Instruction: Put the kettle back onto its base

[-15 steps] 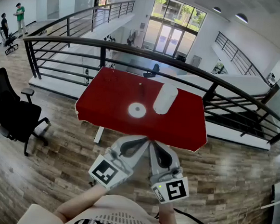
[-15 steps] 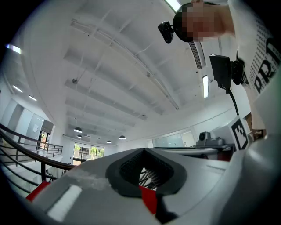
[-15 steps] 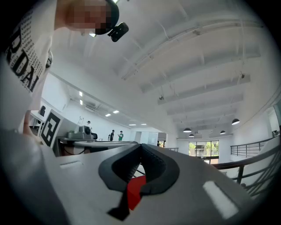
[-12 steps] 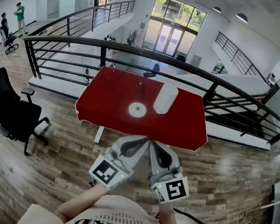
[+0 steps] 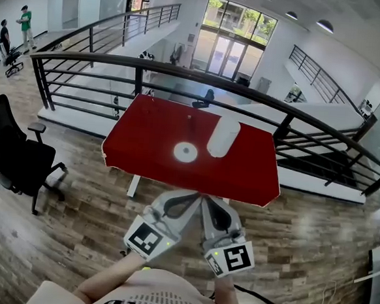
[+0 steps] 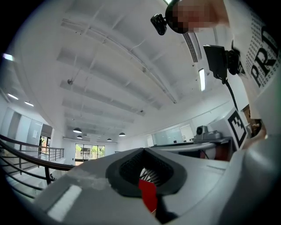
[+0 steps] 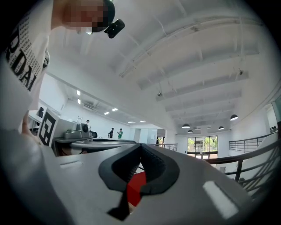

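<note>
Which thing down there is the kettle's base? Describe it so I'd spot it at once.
Find the red table in front of the black railing. Near its middle lies the base, a flat white disc with a dark centre. The white kettle just to its right is a tall cylinder, while the base is low and ring-like.

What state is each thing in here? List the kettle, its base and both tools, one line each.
Kettle: off its base, beside it on the table.
Base: bare, nothing on it.
Left tool: shut, empty.
Right tool: shut, empty.
</note>
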A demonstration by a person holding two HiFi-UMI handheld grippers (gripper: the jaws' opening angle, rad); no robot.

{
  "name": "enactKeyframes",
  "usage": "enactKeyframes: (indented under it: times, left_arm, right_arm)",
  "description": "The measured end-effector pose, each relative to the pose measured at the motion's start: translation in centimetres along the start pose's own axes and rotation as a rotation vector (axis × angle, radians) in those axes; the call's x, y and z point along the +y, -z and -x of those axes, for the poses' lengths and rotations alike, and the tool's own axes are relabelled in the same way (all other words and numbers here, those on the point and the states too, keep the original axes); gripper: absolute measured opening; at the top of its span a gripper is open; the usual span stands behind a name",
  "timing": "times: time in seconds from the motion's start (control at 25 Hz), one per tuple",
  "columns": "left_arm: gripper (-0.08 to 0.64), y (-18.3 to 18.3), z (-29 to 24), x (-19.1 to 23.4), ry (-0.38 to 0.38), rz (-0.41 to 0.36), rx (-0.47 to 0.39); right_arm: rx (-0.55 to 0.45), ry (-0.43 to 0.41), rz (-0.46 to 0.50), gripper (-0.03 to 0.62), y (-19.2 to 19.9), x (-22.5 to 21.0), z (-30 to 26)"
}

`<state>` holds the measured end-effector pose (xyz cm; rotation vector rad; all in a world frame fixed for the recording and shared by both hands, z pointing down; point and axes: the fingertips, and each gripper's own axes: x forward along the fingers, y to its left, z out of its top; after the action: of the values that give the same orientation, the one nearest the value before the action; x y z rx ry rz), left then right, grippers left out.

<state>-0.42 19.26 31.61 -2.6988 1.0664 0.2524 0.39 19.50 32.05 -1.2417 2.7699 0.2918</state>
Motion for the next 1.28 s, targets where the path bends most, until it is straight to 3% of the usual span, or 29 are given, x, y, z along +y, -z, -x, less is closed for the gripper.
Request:
enactKeyframes:
  times: [0.12, 0.4, 0.6, 0.96, 1.28]
  left_arm:
    - [-0.008, 0.3, 0.4, -0.2, -0.003, -0.008, -0.005]
    - [-0.005, 2.9, 2.0, 0.7, -0.002, 0.086, 0.078]
    - [-0.005, 2.4, 3.1, 1.4, -0.012, 0.084, 0.052]
    - [-0.004, 3.0, 4.4, 1.4, 0.037, 0.09, 0.059]
    - [-0.006, 3.1, 3.6, 1.9, 0.02, 0.121, 0.059]
  right_arm:
    - [0.015, -0.003, 0.0, 0.008, 0.3, 0.3, 0.1]
    - [0.053, -0.018, 0.031, 0.008, 1.2, 1.5, -0.4]
    - [0.062, -0.009, 0.026, 0.008, 1.8, 2.5, -1.3]
    - [0.082, 0.003, -0.005, 0.009, 2.9, 3.6, -1.7]
    - [0.092, 0.012, -0.012, 0.009, 3.3, 2.9, -2.3]
